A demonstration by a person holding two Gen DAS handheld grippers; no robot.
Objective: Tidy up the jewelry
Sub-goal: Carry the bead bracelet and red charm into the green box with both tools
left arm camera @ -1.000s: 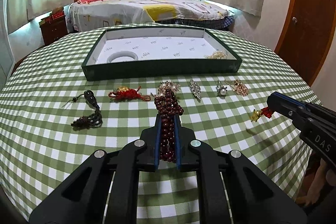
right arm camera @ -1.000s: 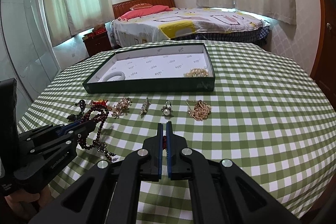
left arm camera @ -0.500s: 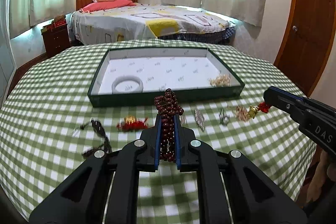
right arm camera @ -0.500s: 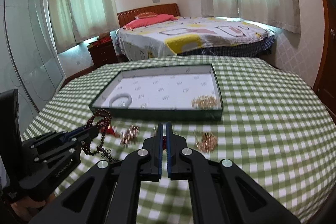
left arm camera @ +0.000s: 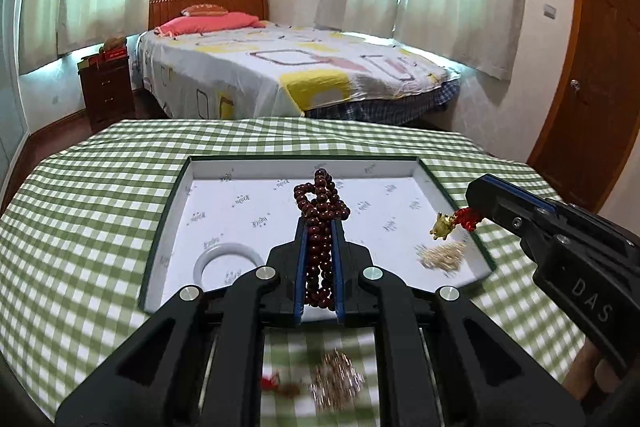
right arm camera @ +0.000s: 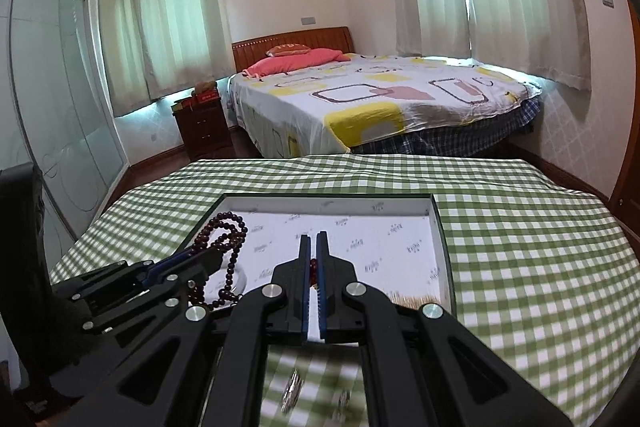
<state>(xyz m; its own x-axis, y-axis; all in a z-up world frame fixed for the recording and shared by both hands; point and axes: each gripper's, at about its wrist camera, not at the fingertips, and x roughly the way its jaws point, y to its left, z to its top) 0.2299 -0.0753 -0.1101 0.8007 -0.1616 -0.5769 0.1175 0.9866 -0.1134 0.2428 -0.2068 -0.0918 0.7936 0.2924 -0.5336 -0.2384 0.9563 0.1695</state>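
In your left wrist view, your left gripper has its jaws clamped on a dark red bead strand, whose loops stick up past the tips and hang above the white floor of the open tray. A white bangle lies in the tray's near left corner and a small heap of gold chain in its near right corner. From the right edge your right gripper reaches in above the tray's right wall, its jaws pinching a red knotted charm with a gold figure dangling from it. Below your jaws, on the green checked surface, a blurred silvery piece and a red piece lie near each other.

In your right wrist view, the right gripper shows its jaws nearly together with a bit of red caught between them, over the tray. At left, the left gripper holds the bead strand looped above the tray's left side, with a length trailing down. Two blurred silvery pieces rest on the surface beneath your jaws.
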